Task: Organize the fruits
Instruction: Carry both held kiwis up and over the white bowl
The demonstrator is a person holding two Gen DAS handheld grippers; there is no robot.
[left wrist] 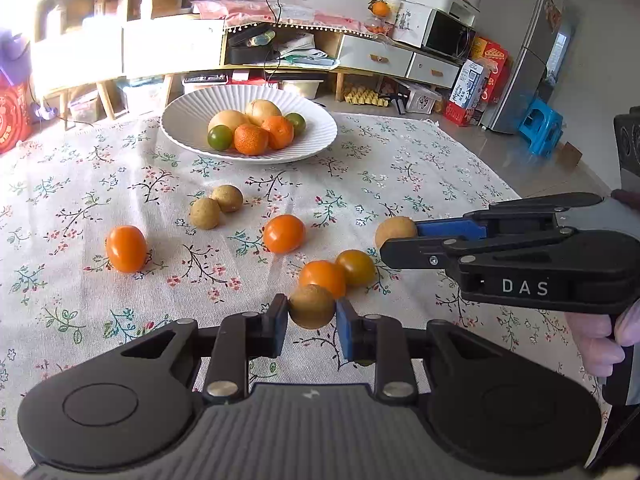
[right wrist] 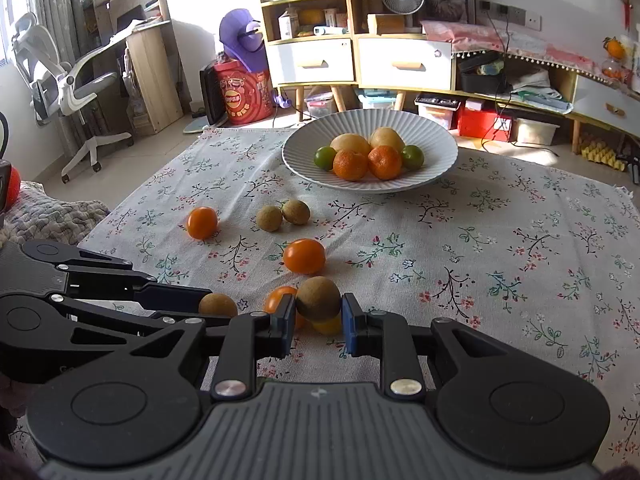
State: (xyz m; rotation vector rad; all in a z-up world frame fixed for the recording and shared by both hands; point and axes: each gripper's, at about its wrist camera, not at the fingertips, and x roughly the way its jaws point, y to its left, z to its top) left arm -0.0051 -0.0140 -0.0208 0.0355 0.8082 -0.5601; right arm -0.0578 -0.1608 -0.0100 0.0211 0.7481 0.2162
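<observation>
Matt black plastic on the left gripper (left wrist: 312, 312), its blue pads clamped on a dull, rough-skinned brown fruit (left wrist: 311, 306). Just ahead, glossy smooth orange tomatoes (left wrist: 284, 233) catch the light. Underneath lies a woven floral tablecloth (left wrist: 120, 184), coarse and matt. Farther ahead sits a ribbed white plate (left wrist: 184, 120), ceramic-looking with a soft sheen.

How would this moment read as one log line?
left tool: shut on brown fruit | right tool: shut on second brown fruit | plate: unreached
</observation>
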